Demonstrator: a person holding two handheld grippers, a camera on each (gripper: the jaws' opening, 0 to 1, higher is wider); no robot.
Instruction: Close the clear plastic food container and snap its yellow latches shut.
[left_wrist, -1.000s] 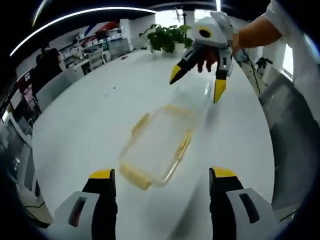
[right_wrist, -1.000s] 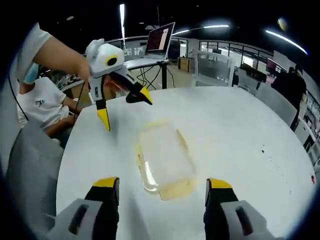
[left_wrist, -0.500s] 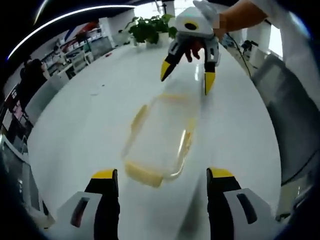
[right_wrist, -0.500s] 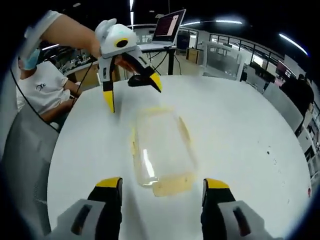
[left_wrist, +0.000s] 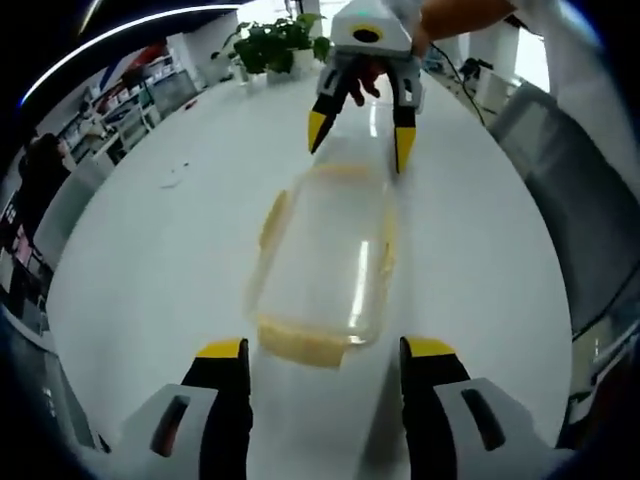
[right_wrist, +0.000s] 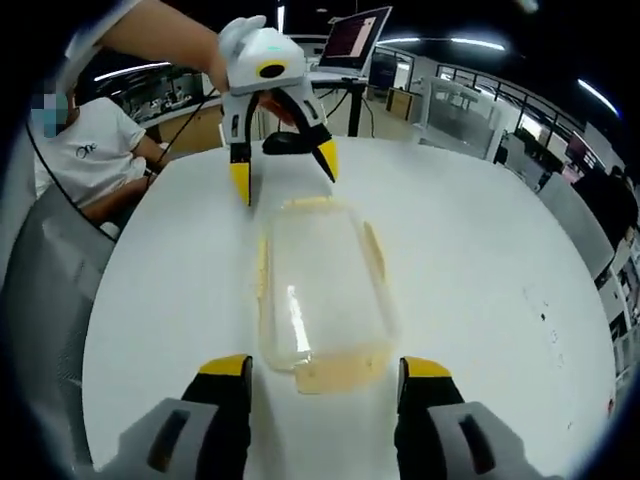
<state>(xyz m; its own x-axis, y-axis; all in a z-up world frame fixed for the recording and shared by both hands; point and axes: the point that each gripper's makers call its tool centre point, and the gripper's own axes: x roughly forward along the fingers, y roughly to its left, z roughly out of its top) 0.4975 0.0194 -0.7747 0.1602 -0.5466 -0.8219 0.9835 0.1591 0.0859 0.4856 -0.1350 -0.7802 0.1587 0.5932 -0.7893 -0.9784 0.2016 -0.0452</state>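
Container: the clear plastic food container (left_wrist: 325, 265) is lying flat on the white desk (left_wrist: 180, 250), its long axis running between the two claws; its lid seems to be resting on top, though the clear plastic is making that hard to confirm.
Latches: four yellow latches are showing — the near end latch (left_wrist: 300, 343), the far end latch (left_wrist: 340, 170), the left side latch (left_wrist: 271, 218) and the right side latch (left_wrist: 386, 250); all appear to be flaring outward, so I am judging them not yet snapped.
Left claw: the left claw (left_wrist: 322, 372) is hovering with jaws apart just short of the near end latch, gripping nothing; in the right gripper view it (right_wrist: 285, 165) is poised over the far end.
Right claw: the right claw (right_wrist: 322, 382) is likewise spread and empty, hanging just before the opposite end latch (right_wrist: 335, 372); from the left gripper view it (left_wrist: 358, 138) is sitting above the far end.
Step in hand: lining up both claws on the two end latches.
Doing it well: pressing both ends together would be steadying the light box; each latch wants pushing down and inward, squarely, lest the container skid across the smooth desk.
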